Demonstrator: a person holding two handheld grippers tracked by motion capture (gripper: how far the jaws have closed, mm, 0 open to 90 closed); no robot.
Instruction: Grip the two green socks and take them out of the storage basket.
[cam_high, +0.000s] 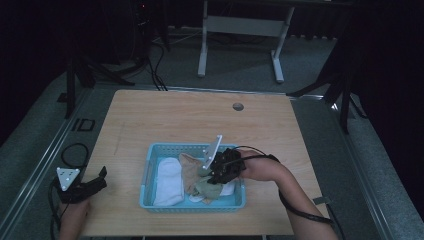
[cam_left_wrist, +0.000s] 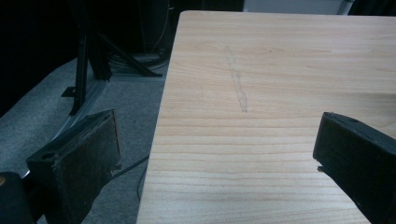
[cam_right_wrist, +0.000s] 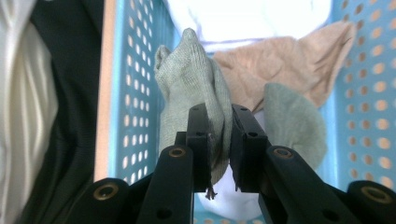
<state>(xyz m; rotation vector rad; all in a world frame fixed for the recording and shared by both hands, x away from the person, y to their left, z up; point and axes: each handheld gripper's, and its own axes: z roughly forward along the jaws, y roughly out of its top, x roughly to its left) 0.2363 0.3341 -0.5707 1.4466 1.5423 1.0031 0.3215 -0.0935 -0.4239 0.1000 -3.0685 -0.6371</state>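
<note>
Gripping green sock (cam_right_wrist: 196, 79): right tongs (cam_right_wrist: 219, 140) clamped shut, to lift from basket (cam_right_wrist: 135, 93); left tongs (cam_left_wrist: 215, 154) wide open, empty.

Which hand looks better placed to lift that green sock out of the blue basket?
The right. Its gripper is already shut on the green sock over the blue basket, while the left gripper sits open at the table's corner, away from the basket.

The right hand-held gripper (cam_right_wrist: 219, 140) is clamped nearly closed, while the left hand-held gripper (cam_left_wrist: 215, 154) gapes wide.
</note>
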